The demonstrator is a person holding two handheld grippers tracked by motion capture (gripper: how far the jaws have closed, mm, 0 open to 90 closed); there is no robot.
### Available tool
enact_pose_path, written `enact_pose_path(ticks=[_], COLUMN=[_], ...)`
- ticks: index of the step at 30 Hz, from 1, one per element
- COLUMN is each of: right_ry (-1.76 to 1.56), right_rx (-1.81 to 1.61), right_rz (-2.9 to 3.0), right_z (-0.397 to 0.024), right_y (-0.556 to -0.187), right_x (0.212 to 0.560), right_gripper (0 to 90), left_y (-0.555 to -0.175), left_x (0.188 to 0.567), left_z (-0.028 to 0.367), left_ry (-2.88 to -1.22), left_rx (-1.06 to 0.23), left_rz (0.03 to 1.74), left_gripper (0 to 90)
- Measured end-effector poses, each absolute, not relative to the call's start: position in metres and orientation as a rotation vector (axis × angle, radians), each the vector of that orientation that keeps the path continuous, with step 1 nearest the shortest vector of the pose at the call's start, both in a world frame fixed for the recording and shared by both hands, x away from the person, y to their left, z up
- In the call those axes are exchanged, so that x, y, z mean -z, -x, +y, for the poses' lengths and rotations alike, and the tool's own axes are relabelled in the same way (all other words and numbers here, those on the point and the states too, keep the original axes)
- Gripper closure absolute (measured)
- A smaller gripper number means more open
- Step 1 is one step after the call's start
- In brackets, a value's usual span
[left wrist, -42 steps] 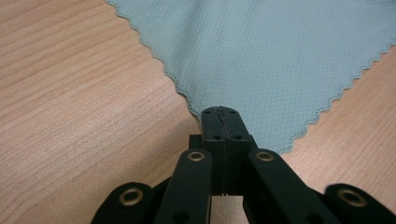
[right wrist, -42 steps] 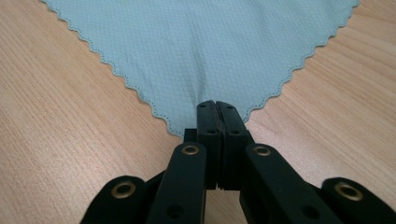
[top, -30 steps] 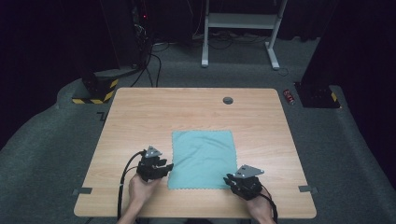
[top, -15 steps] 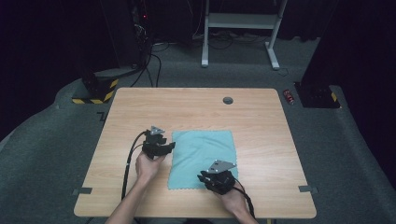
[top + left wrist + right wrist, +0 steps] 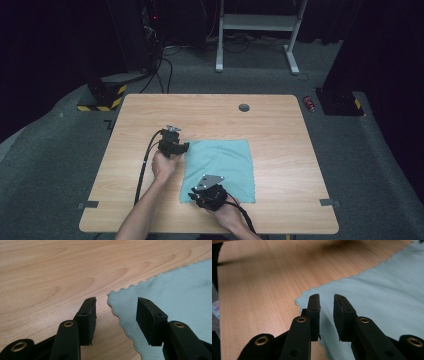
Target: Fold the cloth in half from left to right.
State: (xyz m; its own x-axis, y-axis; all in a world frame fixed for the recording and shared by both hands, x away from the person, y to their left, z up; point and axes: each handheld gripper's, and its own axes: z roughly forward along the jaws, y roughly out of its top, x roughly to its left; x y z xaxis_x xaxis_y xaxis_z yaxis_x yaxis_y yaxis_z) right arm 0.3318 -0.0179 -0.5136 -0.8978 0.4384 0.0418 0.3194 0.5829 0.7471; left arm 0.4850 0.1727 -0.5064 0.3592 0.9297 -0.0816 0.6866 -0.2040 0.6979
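Note:
A teal cloth (image 5: 220, 167) with a scalloped hem lies flat on the wooden table (image 5: 200, 115). My left gripper (image 5: 182, 148) is at the cloth's far left corner. In the left gripper view its jaws (image 5: 116, 301) stand open and have just been opening; the cloth (image 5: 175, 297) corner lies under the gap, untouched by the pads. My right gripper (image 5: 195, 196) is at the near left corner. Its jaws (image 5: 327, 298) stand a narrow gap apart just above the cloth (image 5: 382, 290), pinching nothing.
A round dark grommet (image 5: 244, 107) sits in the tabletop toward the back. Tape strips (image 5: 87, 205) mark the front corners. Cables, a yellow-black striped base (image 5: 100, 102) and a white frame (image 5: 260, 22) stand on the floor beyond the table.
The left gripper moved away from me along the cloth's left edge to its far corner. The right gripper slid left along the front edge to the near left corner. The cloth stayed put.

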Motion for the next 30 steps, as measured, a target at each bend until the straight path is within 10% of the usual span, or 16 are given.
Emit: enact_pose_path(ticks=[16, 30], right_ry=[-0.588, -0.531], right_rx=[-1.158, -1.065], right_rz=[2.708, 2.645], right_z=[0.015, 0.018], right_y=[-0.325, -0.319], right_x=[0.521, 0.520], right_gripper=[67.2, 88.5], left_y=[-0.496, -0.495], left_x=[0.514, 0.514], left_z=[0.157, 0.153], left_ry=[-2.032, -2.048], left_rx=[-0.516, -0.483], left_rz=[1.377, 1.313], left_gripper=[54.7, 82.0])
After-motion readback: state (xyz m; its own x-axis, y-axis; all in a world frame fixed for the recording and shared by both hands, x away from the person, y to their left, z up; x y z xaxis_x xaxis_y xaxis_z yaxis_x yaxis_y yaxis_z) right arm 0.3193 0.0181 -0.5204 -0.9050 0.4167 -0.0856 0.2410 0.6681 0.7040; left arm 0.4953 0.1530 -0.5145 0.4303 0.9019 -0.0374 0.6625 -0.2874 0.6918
